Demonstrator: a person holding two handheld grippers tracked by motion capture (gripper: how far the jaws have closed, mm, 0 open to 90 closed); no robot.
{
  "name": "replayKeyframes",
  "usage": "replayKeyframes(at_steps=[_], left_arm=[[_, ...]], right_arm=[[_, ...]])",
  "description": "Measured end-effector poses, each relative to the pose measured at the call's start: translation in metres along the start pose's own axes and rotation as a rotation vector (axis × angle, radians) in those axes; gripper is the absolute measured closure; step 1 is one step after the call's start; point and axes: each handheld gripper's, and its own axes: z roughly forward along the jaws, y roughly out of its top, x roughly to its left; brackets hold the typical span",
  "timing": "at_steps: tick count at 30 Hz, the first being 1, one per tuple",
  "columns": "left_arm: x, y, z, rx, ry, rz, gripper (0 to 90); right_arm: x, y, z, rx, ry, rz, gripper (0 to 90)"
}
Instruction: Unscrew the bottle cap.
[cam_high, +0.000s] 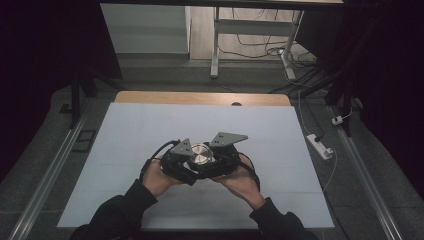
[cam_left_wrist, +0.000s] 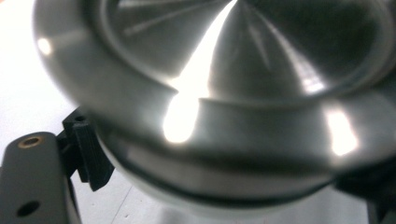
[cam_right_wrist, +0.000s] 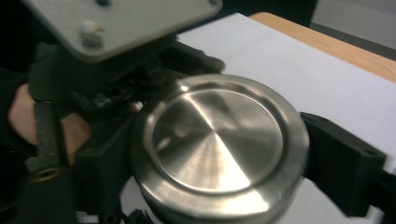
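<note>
Steel tin (cam_high: 200, 154) clamped between both grippers, underside hidden

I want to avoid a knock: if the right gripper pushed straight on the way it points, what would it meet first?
Probably the left gripper, just beyond the round metal container that the right gripper already clamps.

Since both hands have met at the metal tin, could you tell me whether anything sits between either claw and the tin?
Nothing visible does. The round metal tin sits directly between the left claw and right claw, with both sets of jaws against its sides above the white table cover.
</note>
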Motion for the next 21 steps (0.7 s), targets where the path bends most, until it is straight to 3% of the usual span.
replayKeyframes(at_steps=[3,6,10,13,15,16,17,19,21], left_arm=[[0.001,0.0,-0.001,0.007,-0.022,0.027,15.0],[0.001,0.001,-0.005,0.004,-0.073,0.054,15.0],[-0.002,0.003,-0.007,0.002,-0.16,0.117,15.0],[-0.005,0.003,-0.006,-0.003,-0.231,0.169,14.9],[-0.006,0.002,-0.004,-0.014,-0.253,0.162,15.0],[-0.005,0.002,-0.004,-0.017,-0.245,0.15,14.9],[-0.004,0.002,-0.004,-0.015,-0.222,0.141,14.9],[-0.001,0.001,-0.005,-0.018,-0.164,0.099,14.9],[0.003,-0.001,-0.006,-0.007,-0.089,0.062,14.9]], right_arm=[[0.002,0.001,-0.001,-0.002,0.005,-0.037,18.7],[-0.002,0.002,-0.005,-0.007,0.072,-0.053,18.8],[-0.012,0.002,-0.011,-0.009,0.234,-0.107,18.7],[-0.02,-0.001,-0.013,-0.017,0.385,-0.166,18.5],[-0.024,-0.003,-0.014,-0.023,0.452,-0.186,18.1],[-0.025,-0.003,-0.014,-0.023,0.462,-0.174,17.3],[-0.026,-0.003,-0.015,-0.014,0.438,-0.16,13.2],[-0.026,0.002,-0.018,0.017,0.325,-0.109,0.5],[-0.027,0.007,-0.022,0.025,0.226,-0.042,0.0]])
